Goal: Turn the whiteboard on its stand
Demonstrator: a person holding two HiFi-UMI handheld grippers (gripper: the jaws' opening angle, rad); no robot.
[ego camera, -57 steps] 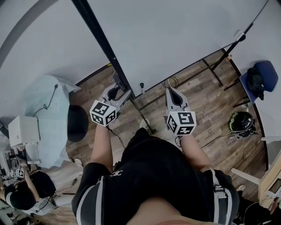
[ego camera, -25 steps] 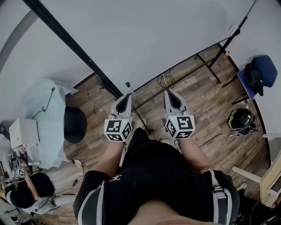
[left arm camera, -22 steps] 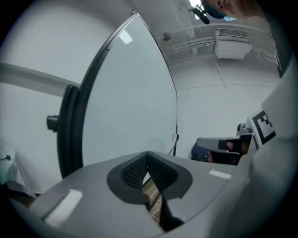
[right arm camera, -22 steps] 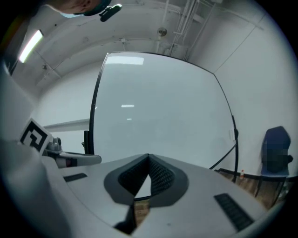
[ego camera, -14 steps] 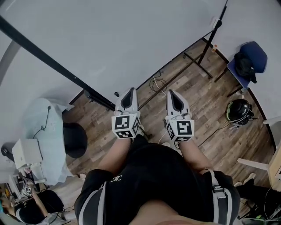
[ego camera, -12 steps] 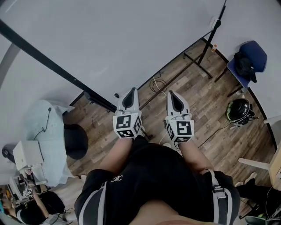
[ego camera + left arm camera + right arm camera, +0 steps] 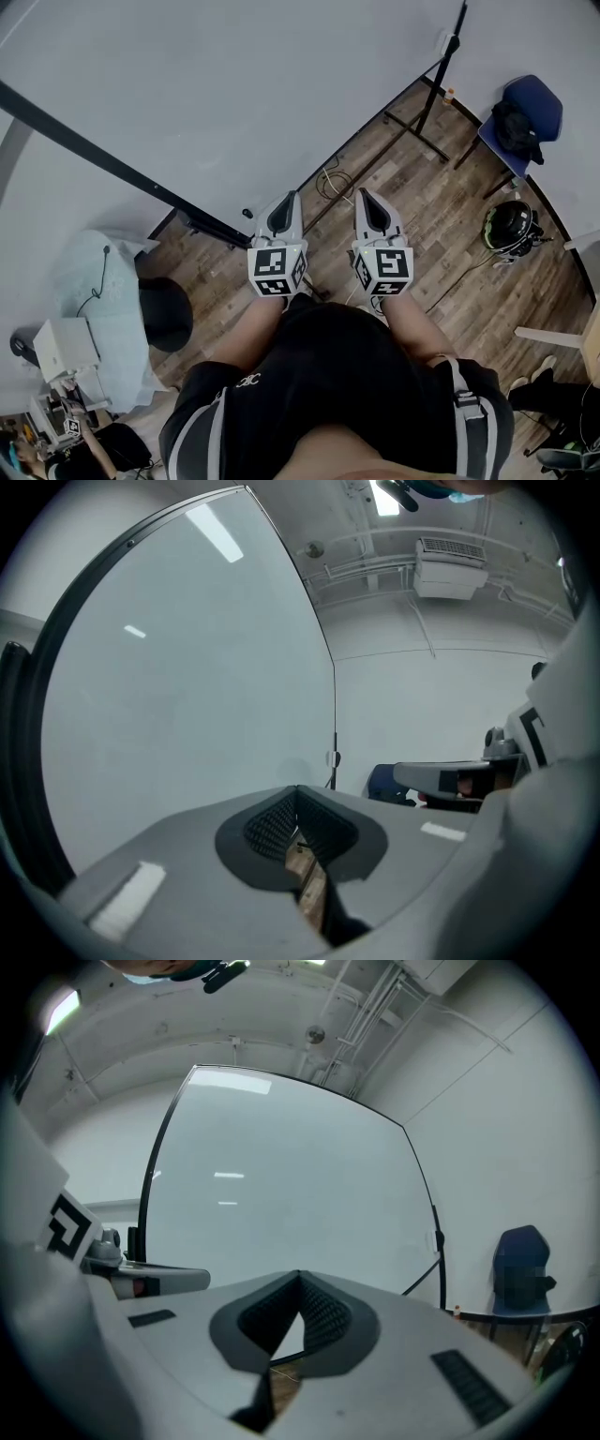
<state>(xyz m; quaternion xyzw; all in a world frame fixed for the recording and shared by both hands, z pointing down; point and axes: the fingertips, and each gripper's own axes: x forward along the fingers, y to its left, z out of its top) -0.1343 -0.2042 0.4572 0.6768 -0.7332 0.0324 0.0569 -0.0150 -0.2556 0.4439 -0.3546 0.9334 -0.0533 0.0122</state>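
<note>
A person stands on a wood floor (image 7: 441, 244) and holds a gripper in each hand. Seen from the head view, the big whiteboard (image 7: 281, 94) fills the top of the picture, from 9 o'clock round to 1 o'clock. A black bar (image 7: 94, 141) runs across it, slanting down from 9 o'clock toward the middle. The black stand (image 7: 427, 103) reaches the floor at 1 o'clock.

The left gripper (image 7: 289, 195) and the right gripper (image 7: 360, 193) sit side by side near the middle. Both point at the board's bottom edge. They are close to it, but I cannot tell if they touch it.

In the left gripper view, the left gripper (image 7: 297, 789) has its two fingers pressed tight together at the tips. Nothing is between them. The whiteboard (image 7: 187, 667) is at 10 o'clock.

In the right gripper view, the right gripper (image 7: 300, 1275) has its fingers together at the tips too, and it holds nothing. The whiteboard (image 7: 281, 1185) stands right ahead at 12 o'clock.

In the head view, a blue chair (image 7: 539, 98) with a dark bag (image 7: 514, 127) on it is at 2 o'clock. A dark helmet (image 7: 509, 225) lies on the floor at 3 o'clock. A table (image 7: 98, 300) with a pale cover is at 8 o'clock. A thin cable (image 7: 328, 178) curls on the floor just past the grippers.
</note>
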